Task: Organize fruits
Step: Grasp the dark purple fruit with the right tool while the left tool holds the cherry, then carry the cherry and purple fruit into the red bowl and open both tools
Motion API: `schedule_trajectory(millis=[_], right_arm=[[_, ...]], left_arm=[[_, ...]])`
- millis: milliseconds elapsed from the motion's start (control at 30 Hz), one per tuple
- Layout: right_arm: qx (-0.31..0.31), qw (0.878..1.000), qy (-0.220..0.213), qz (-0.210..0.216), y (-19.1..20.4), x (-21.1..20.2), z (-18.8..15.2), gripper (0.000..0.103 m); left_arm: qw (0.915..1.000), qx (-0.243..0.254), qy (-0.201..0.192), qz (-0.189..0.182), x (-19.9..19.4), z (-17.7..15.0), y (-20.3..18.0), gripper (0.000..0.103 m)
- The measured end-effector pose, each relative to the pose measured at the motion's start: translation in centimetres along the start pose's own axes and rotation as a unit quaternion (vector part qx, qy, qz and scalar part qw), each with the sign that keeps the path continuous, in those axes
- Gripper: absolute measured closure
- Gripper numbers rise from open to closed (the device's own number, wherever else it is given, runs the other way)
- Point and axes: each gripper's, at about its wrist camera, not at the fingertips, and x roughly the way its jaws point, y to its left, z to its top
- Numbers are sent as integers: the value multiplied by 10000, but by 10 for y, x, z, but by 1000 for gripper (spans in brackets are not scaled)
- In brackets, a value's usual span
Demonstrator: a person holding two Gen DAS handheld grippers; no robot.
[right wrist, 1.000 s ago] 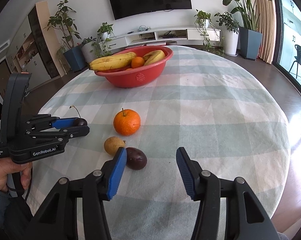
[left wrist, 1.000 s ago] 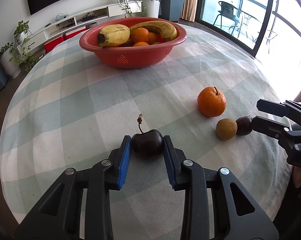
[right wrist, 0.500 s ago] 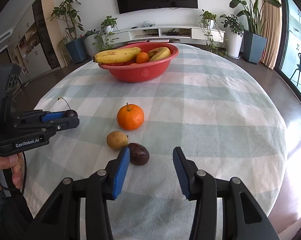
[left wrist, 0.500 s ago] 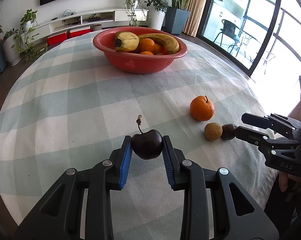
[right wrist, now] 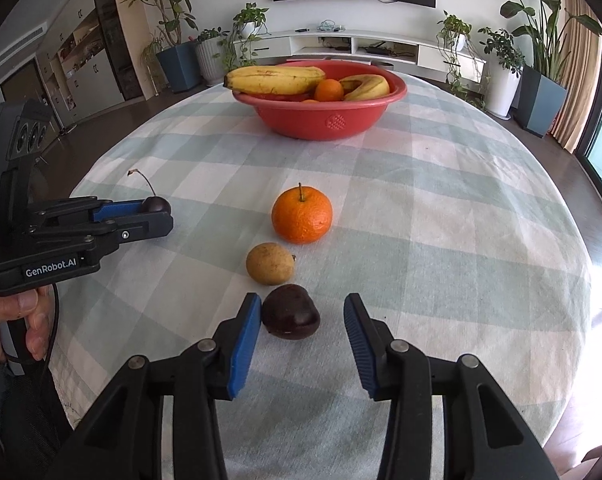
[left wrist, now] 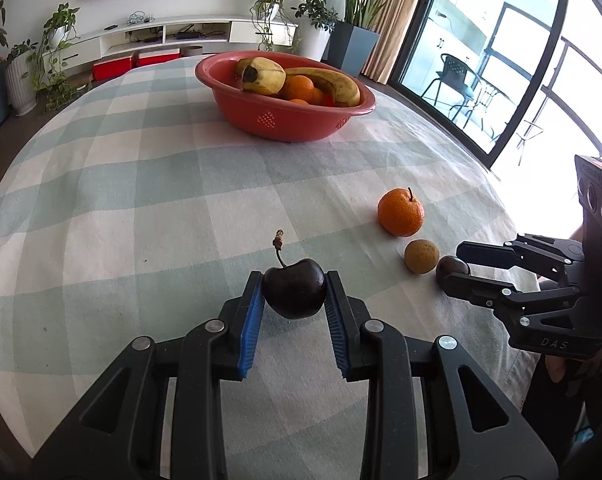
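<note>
The left tool (left wrist: 294, 294) clamps a dark cherry (left wrist: 295, 294) between its blue pads, lifted just above the checked desk (left wrist: 141, 200). The right tool (right wrist: 303, 322) is closing around a dark fruit (right wrist: 291, 312) lying on the desk; its left pad touches the fruit, the other stands clear.

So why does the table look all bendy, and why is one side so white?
Left wrist view: the fisheye lens curves the checked tablecloth, and daylight through the glass doors washes out the cloth's right edge. Right wrist view: same bending, softer light.
</note>
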Motion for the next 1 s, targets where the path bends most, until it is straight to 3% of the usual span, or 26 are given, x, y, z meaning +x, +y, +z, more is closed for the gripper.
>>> schedule_trajectory(millis=[233, 367, 600, 833, 1000], right_arm=[[-163, 9997, 146, 65, 9, 5, -3, 63], [-182, 9996, 137, 146, 9, 5, -2, 71], [-65, 9998, 90, 178, 7, 1, -2, 72], [405, 9988, -220, 193, -21, -19, 7, 72], [698, 9962, -524, -18, -53, -37, 29, 72]], left_arm=[[10000, 13, 33, -29, 2, 0, 0, 75], [10000, 19, 38, -29, 2, 0, 0, 75], [10000, 32, 11, -31, 2, 0, -1, 75], [9999, -57, -144, -43, -9, 7, 2, 75], [9994, 3, -357, 33, -24, 32, 4, 75]])
